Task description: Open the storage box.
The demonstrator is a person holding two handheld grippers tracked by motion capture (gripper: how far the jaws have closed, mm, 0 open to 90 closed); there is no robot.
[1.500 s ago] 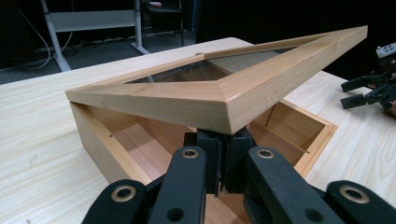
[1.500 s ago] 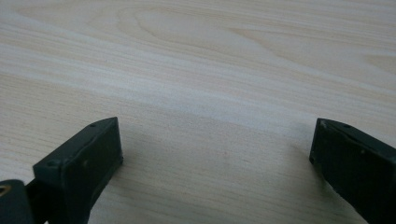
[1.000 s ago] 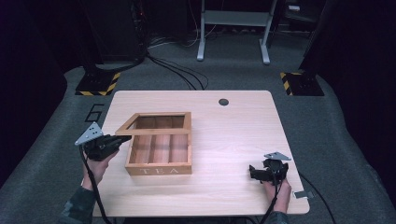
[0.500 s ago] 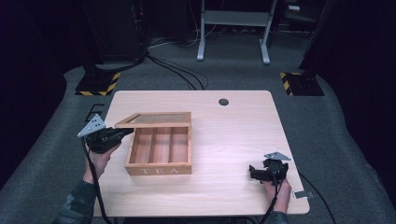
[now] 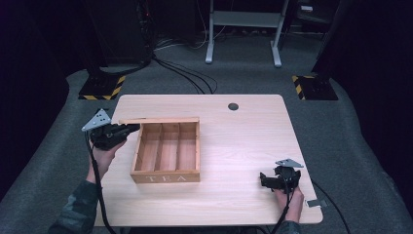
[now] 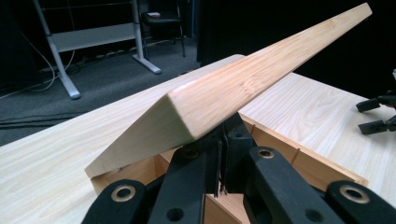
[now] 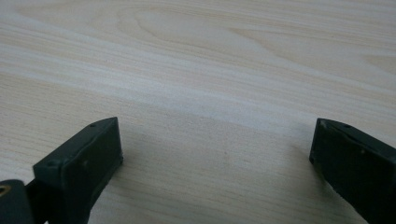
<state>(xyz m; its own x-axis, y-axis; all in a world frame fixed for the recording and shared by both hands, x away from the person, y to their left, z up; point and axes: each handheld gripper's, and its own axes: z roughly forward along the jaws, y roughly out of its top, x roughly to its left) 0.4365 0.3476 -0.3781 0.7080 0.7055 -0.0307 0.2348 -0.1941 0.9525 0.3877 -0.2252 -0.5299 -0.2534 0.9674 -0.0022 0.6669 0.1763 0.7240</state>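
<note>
Left tongs (image 5: pixel 127 130) are clamped on the left end of the tea box's lid (image 5: pixel 158 120), jaws nearly together on a thin edge; in the left gripper view the lid (image 6: pixel 243 88) is tilted up, hinged on the box's far side. The box (image 5: pixel 167 178) sits left of table centre, three compartments look empty. Right tongs (image 5: pixel 265 181) rest well to the box's right, near the table's (image 5: pixel 243 141) front edge, jaws wide apart, holding nothing. Judgement: lid mid-swing; which way it's going can't be told, so finishing the swing remains.

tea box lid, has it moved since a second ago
Yes. The lid has swung farther open, toward the table's far edge, lifted by the left gripper; the box stayed put.
</note>
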